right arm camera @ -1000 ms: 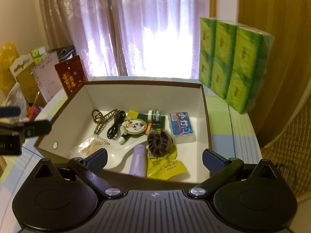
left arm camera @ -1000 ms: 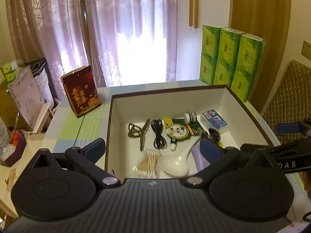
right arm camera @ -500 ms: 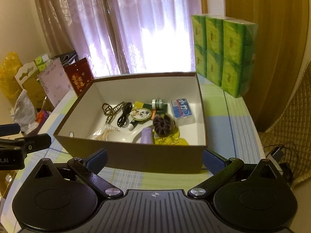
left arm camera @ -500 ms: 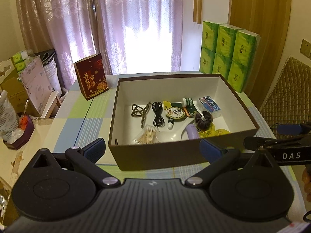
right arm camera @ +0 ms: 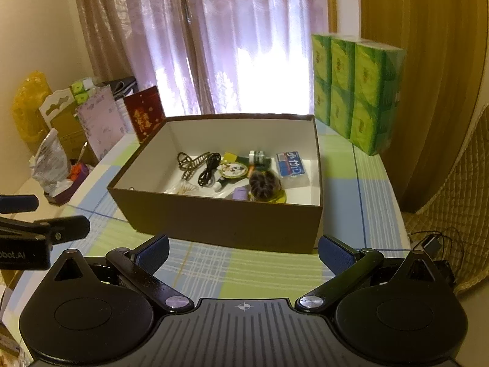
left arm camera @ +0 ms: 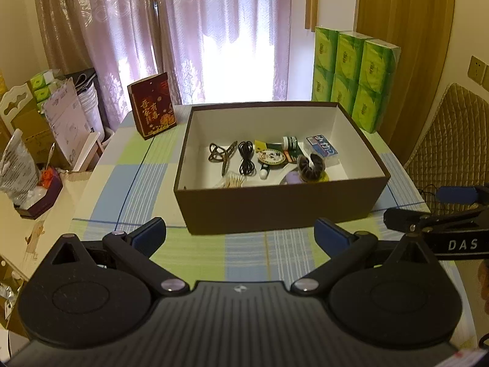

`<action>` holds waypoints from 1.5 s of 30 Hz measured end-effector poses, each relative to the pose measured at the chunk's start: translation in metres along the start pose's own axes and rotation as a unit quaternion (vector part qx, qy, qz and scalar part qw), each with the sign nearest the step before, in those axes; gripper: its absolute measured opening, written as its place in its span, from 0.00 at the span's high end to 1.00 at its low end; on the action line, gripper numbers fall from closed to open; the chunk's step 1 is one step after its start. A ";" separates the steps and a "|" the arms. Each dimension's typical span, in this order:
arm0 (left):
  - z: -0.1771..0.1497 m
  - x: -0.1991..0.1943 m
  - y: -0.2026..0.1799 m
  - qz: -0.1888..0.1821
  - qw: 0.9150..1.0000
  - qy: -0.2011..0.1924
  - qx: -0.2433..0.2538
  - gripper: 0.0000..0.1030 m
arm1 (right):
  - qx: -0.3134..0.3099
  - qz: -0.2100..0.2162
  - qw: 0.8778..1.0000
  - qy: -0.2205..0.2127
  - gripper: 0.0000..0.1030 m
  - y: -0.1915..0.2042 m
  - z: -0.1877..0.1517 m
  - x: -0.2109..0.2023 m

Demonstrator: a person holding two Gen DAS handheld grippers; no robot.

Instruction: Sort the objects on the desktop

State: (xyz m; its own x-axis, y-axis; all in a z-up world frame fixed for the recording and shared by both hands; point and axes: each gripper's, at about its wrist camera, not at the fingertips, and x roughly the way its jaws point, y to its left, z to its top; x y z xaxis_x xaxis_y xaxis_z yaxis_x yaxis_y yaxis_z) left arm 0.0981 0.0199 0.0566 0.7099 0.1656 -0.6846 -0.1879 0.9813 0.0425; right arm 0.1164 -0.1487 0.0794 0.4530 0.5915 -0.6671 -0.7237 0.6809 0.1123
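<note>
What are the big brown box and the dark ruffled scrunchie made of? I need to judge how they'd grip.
The big brown box looks like rigid cardboard: matte brown outside, plain white inside, thin straight walls with crisp edges. The dark ruffled scrunchie looks like soft gathered fabric, probably over elastic, judging by its bunched folds; the weave is too small to tell.

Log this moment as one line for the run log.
left gripper: open, empty | right gripper: open, empty | brown box: holds sorted items

Brown box with white inside, green-blue checked tablecloth, green tissue packs, mauve curtains
</note>
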 end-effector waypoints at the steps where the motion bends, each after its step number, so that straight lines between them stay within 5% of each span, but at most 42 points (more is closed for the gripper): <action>1: -0.002 -0.002 0.000 0.001 1.000 0.000 -0.001 0.01 | -0.001 0.000 1.000 -0.001 0.02 0.001 -0.001 -0.003; 26: -0.045 -0.038 -0.014 0.008 1.000 0.000 0.003 0.01 | -0.019 0.006 1.000 -0.003 0.02 0.008 -0.035 -0.037; 45: -0.048 -0.037 -0.026 0.021 1.000 -0.004 0.009 0.01 | -0.029 0.010 1.000 -0.002 0.02 0.003 -0.044 -0.039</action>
State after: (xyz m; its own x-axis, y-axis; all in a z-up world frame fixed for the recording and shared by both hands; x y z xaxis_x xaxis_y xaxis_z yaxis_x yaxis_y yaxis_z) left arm 0.0441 -0.0167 0.0462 0.7077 0.2071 -0.6755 -0.2046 0.9752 0.0846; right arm 0.0733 -0.1891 0.0731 0.4405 0.6068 -0.6616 -0.7616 0.6428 0.0824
